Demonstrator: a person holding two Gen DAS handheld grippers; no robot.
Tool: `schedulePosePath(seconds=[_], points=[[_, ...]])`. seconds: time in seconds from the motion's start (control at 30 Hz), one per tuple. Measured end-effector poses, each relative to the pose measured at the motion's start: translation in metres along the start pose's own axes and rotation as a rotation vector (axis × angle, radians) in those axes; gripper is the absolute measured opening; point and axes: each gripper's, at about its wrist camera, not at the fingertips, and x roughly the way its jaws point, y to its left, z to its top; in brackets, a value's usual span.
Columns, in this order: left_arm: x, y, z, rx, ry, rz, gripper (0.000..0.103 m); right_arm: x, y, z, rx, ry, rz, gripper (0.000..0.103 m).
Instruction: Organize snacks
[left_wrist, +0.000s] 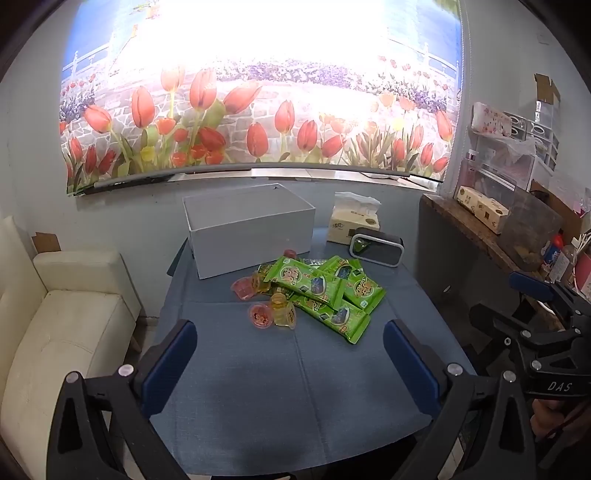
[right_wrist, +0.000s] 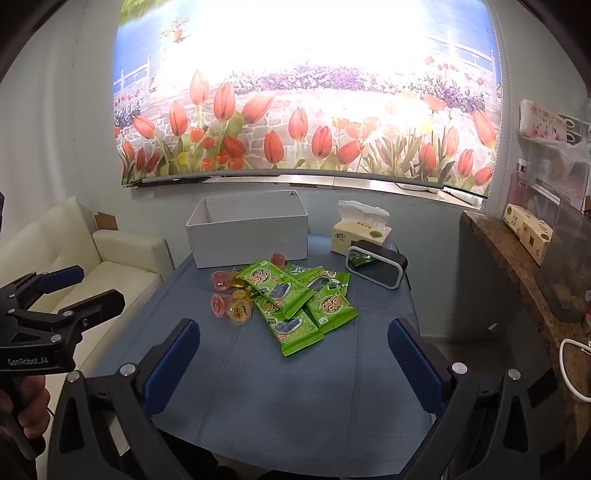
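Observation:
A pile of green snack packets (left_wrist: 325, 291) (right_wrist: 295, 299) lies mid-table, with several small red and yellow jelly cups (left_wrist: 266, 302) (right_wrist: 231, 301) at its left side. An open white box (left_wrist: 251, 229) (right_wrist: 251, 232) stands behind them, and it looks empty in the right wrist view. My left gripper (left_wrist: 290, 363) is open and empty, held above the near part of the blue table, short of the pile. My right gripper (right_wrist: 293, 363) is open and empty too, to the right of the left one; it shows in the left wrist view (left_wrist: 517, 299).
A tissue pack (left_wrist: 354, 223) (right_wrist: 362, 230) and a black clock (left_wrist: 376, 245) (right_wrist: 376, 267) stand at the back right of the table (left_wrist: 258, 387). A cream sofa (left_wrist: 55, 325) is on the left. A cluttered wooden shelf (left_wrist: 498, 229) is on the right.

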Motion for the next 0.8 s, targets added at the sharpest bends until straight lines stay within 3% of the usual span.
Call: schedulePosePath(seconds=[0.8], points=[[-0.0047, -0.0028, 0.0014, 0.004, -0.007, 0.000, 0.103, -0.0005, -0.0019, -0.0037, 0.003, 0.003, 0.006, 0.103]])
